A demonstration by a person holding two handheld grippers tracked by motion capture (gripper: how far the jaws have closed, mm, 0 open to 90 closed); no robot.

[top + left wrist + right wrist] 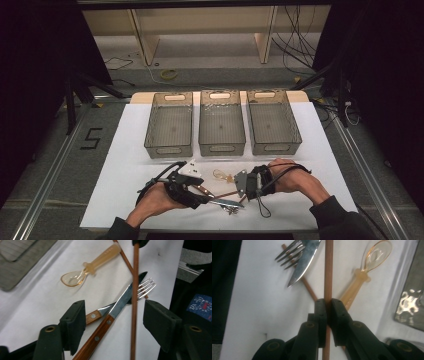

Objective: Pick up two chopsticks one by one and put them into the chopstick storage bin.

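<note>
My right gripper (326, 305) is clamped on a brown chopstick (328, 270), its two black jaws pressed flat against the stick, which runs straight up between them in the right gripper view. My left gripper (113, 326) stands with its jaws apart and pressing on nothing, though the same chopstick passes through the gap between them, nearer the right-hand jaw, along with the wooden handle of the knife (117, 307). I take the knife as my landmark: it lies on the white table sheet (125, 150) near the front edge, between my two hands. The fork (143, 288) lies under the knife's blade, crossing it, its tines fanning out just beyond the blade's tip. A second chopstick (308, 288) lies flat on the sheet beneath the knife and fork, slanting away from them. The amber plastic spoon (92, 267) rests on the sheet just beyond the knife on the far side, apart from it, bowl up. Well beyond the knife, three grey bins (221, 122) stand side by side across the back of the sheet. In the high view, the held chopstick spans from the right gripper towards the left one, above the knife.
</note>
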